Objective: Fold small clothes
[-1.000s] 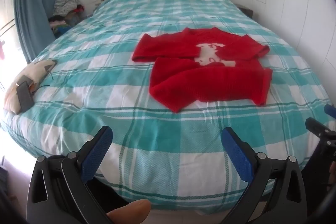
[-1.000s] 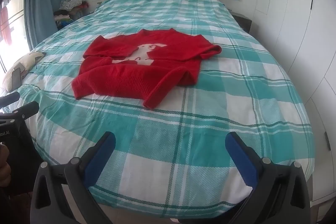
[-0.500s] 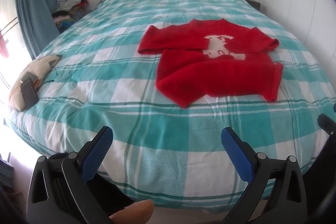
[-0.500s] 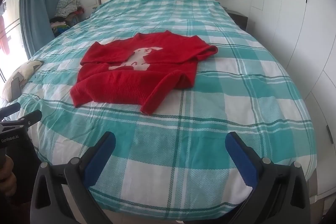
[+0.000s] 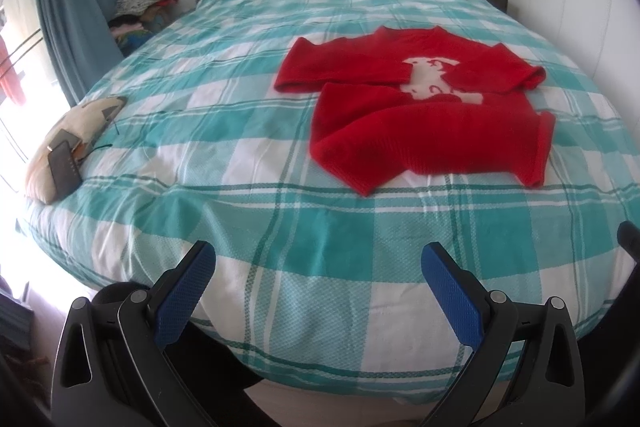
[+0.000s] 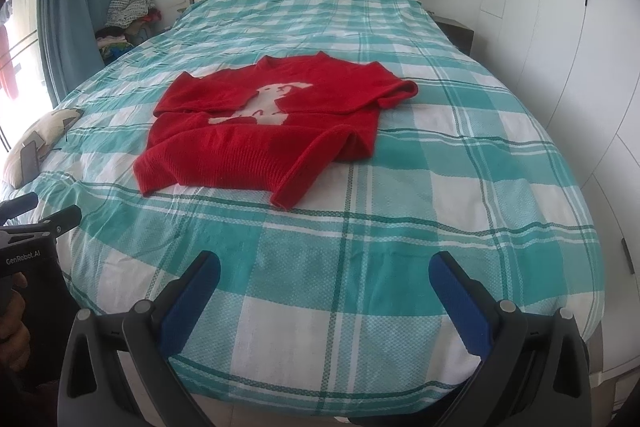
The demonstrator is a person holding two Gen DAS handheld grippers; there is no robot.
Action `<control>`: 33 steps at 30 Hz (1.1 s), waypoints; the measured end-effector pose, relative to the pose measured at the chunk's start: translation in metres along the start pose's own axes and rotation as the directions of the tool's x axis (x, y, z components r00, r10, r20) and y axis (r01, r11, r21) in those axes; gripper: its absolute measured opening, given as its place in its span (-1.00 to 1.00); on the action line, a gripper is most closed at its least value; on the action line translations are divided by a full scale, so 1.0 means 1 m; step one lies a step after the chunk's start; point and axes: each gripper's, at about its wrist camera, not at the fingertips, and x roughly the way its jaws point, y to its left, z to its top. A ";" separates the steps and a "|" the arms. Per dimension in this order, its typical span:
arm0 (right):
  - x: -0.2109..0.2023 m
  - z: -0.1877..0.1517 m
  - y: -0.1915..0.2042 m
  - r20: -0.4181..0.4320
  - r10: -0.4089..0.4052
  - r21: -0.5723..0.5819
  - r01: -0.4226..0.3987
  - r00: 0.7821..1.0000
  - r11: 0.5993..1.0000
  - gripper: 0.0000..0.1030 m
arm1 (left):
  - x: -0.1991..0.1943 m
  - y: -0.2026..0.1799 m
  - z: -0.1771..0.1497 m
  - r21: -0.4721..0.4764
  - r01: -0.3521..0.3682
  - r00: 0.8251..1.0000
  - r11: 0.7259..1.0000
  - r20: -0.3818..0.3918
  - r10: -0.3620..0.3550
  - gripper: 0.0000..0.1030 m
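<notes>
A small red knitted sweater [image 5: 424, 123] with a white animal motif lies on the bed, partly folded: both sleeves are crossed over its front. In the right wrist view the same sweater [image 6: 264, 131] sits left of centre. My left gripper [image 5: 318, 263] hangs open over the bed's near edge, well short of the sweater and to its left. My right gripper [image 6: 324, 271] is open too, at the foot edge, with nothing between its blue pads [image 6: 460, 303].
The bed [image 5: 240, 131] carries a teal and white checked cover. A cream cushion [image 5: 68, 143] with a dark phone-like item lies at its left edge. A clothes pile [image 6: 128, 15], blue curtain and window stand left; white wardrobes [image 6: 560, 67] line the right.
Both grippers have drifted slightly, so the sweater sits a little differently in each view. The sweater itself has not moved. Both grippers stay open.
</notes>
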 end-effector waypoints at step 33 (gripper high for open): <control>0.160 0.035 -0.018 -0.032 0.347 0.285 -0.324 0.937 0.902 -0.21 | 0.161 0.023 0.050 -0.158 0.349 0.922 0.924 -0.119 -0.369 -0.69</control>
